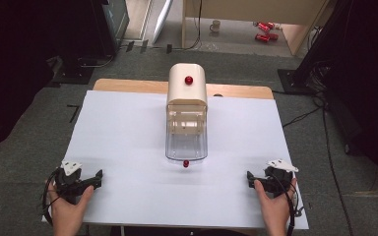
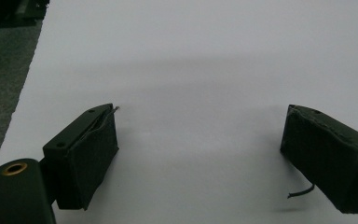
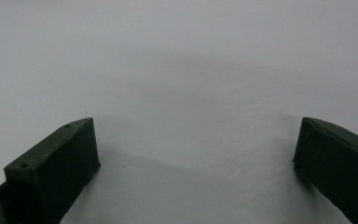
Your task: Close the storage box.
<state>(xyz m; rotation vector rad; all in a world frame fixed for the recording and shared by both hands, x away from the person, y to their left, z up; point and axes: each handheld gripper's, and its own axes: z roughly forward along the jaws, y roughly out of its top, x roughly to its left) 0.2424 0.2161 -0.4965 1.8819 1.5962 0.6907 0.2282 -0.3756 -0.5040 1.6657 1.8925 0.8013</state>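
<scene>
A cream-topped appliance (image 1: 187, 113) with a clear lower housing stands at the middle of the white desk (image 1: 128, 132), toward its far half. A red knob (image 1: 189, 79) sits on its rounded cream top, and a small red ball (image 1: 185, 163) lies on the desk just at the near edge of the clear housing. The appliance is well ahead of both sets of fingers and between them, apart from each.

The left gripper (image 1: 98, 177) rests near the desk's near left corner, held by the person's left hand (image 1: 69, 209); its fingers point inward toward the middle of the desk. In the left gripper view its fingers (image 2: 86, 156) are spread wide, with bare white desk between them and nothing held. A short stray thread hangs from the inner edge of the finger at the right of that view.

The right gripper (image 1: 250, 179) rests near the near right corner, held by the right hand (image 1: 275, 206), its fingers also pointing inward toward the left gripper. In the right gripper view its fingers (image 3: 56, 170) are likewise spread wide over bare desk, holding nothing.

A grey three-cornered plate tops each gripper, and a dark cable trails from each toward the person. Beyond the desk, on the grey floor (image 1: 236, 37), lie red cans (image 1: 263, 30) and a mug (image 1: 215, 25).
</scene>
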